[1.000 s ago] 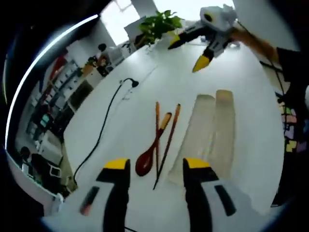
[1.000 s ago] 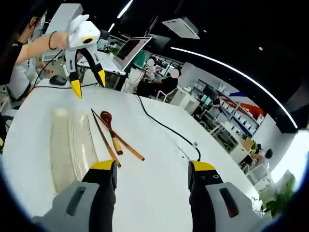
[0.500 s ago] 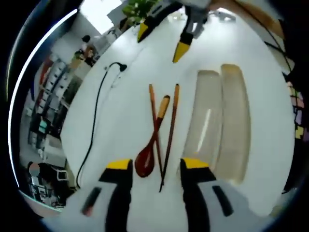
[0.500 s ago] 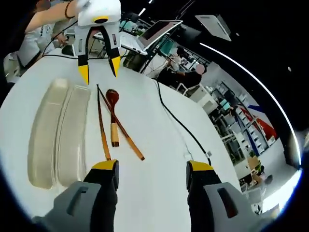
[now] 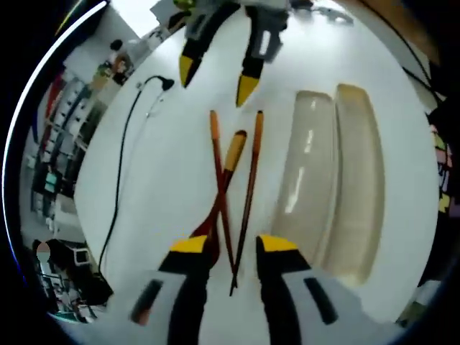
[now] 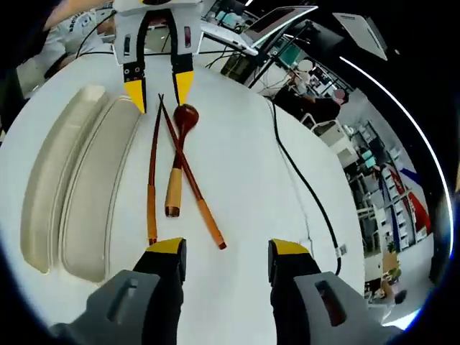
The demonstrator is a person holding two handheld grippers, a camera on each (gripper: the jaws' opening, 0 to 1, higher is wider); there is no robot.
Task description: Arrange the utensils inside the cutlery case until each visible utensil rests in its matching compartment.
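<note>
Two brown chopsticks (image 6: 152, 172) cross over a wooden spoon (image 6: 175, 183) on the white table, beside the translucent two-part cutlery case (image 6: 93, 187). My left gripper (image 5: 233, 248) is open, with the crossed thin ends of the chopsticks (image 5: 248, 194) between its fingertips. One jaw hides the bowl of the spoon (image 5: 233, 147). In the right gripper view the left gripper (image 6: 159, 90) straddles those ends beside the spoon's red bowl. My right gripper (image 6: 227, 250) is open and empty, just short of the thick ends. It appears as the right gripper (image 5: 215, 80) in the left gripper view. The case (image 5: 305, 172) lies alongside.
A black cable (image 6: 302, 180) runs across the table on the side of the utensils away from the case, and the cable (image 5: 122, 165) ends in a plug. A laptop (image 6: 266, 21) and seated people are beyond the far table edge. Shelves line the room's wall.
Both grippers have closed in on the utensils from opposite ends. The left one now straddles the chopsticks' thin ends and covers the spoon bowl. The utensils and case have not moved.
</note>
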